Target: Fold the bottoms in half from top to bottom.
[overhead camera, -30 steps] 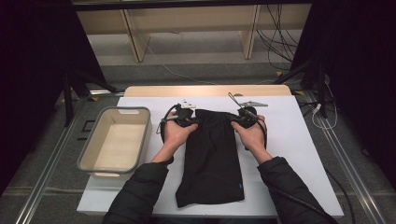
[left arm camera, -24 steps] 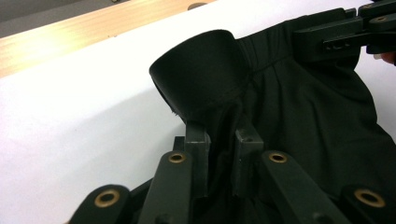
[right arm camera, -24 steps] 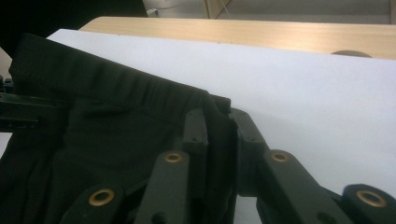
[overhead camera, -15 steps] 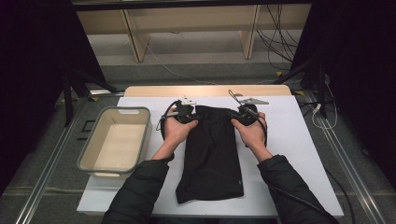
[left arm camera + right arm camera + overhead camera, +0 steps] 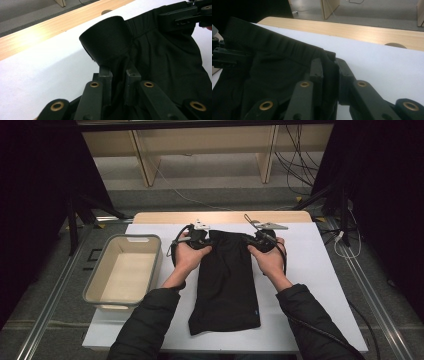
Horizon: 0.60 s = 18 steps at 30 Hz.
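On the white table [image 5: 320, 270]: one black garment [image 5: 227, 280], one tray [image 5: 122, 272], two grippers.

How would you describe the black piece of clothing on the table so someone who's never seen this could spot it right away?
Start at the white table. The black garment lies flat along its middle, folded long and narrow, its far elastic-banded edge pinched at both corners by the left gripper and right gripper. It is the one dark cloth there; the grey bin beside it is rigid and pale.
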Each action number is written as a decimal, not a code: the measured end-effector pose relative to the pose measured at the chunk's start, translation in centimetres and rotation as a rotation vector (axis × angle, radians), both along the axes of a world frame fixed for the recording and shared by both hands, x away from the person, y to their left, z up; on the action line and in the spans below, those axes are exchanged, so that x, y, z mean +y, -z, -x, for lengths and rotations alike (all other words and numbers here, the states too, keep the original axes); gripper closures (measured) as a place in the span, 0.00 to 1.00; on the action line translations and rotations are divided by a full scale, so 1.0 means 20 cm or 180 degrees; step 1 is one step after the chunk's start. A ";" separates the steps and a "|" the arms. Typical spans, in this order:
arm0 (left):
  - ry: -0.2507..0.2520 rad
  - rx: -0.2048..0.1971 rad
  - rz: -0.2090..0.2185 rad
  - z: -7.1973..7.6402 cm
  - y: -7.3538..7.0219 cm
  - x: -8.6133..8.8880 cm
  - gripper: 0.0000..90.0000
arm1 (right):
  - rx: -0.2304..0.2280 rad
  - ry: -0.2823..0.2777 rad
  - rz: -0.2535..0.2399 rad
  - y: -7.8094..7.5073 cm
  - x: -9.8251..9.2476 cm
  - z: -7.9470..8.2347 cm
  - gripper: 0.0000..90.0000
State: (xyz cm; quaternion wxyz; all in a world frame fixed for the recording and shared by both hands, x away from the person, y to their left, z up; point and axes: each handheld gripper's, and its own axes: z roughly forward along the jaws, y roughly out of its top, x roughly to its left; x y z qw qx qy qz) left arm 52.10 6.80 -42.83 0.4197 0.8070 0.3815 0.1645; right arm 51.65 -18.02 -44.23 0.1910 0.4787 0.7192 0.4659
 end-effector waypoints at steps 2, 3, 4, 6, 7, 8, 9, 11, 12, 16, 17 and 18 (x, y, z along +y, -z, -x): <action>0.0022 0.0001 -0.0006 0.01 0.00 0.00 0.88 | -0.0014 -0.0020 -0.0005 0.00 -0.01 0.00 0.88; 0.0033 -0.0002 -0.0009 0.01 0.00 0.00 0.88 | -0.0021 -0.0030 -0.0008 0.01 -0.01 0.00 0.88; 0.0044 -0.0007 -0.0011 0.01 0.01 0.00 0.88 | -0.0017 -0.0046 -0.0023 0.01 -0.01 0.01 0.88; 0.0065 0.0003 -0.0007 0.02 0.01 0.01 0.88 | -0.0017 -0.0078 -0.0028 0.02 -0.02 0.02 0.88; 0.0086 0.0007 -0.0014 0.03 0.02 0.01 0.88 | -0.0023 -0.0090 -0.0037 0.02 -0.02 0.02 0.88; 0.0096 0.0007 -0.0003 0.03 0.02 0.01 0.88 | -0.0024 -0.0105 -0.0038 0.02 -0.03 0.03 0.88; 0.0106 0.0007 0.0004 0.04 0.03 0.01 0.88 | -0.0033 -0.0112 -0.0037 0.02 -0.03 0.04 0.88; 0.0129 -0.0006 0.0000 0.05 0.03 0.02 0.88 | -0.0047 -0.0134 -0.0046 0.02 -0.03 0.05 0.88; 0.0144 -0.0022 -0.0004 0.06 0.03 0.02 0.88 | -0.0059 -0.0150 -0.0049 0.02 -0.03 0.06 0.88; 0.0177 -0.0065 0.0035 0.10 0.03 0.03 0.88 | -0.0100 -0.0189 -0.0078 0.02 -0.04 0.09 0.88; 0.0176 -0.0078 0.0042 0.10 0.03 0.03 0.88 | -0.0112 -0.0191 -0.0085 0.02 -0.04 0.10 0.88; 0.0181 -0.0092 0.0030 0.11 0.03 0.03 0.88 | -0.0125 -0.0193 -0.0089 0.02 -0.04 0.10 0.88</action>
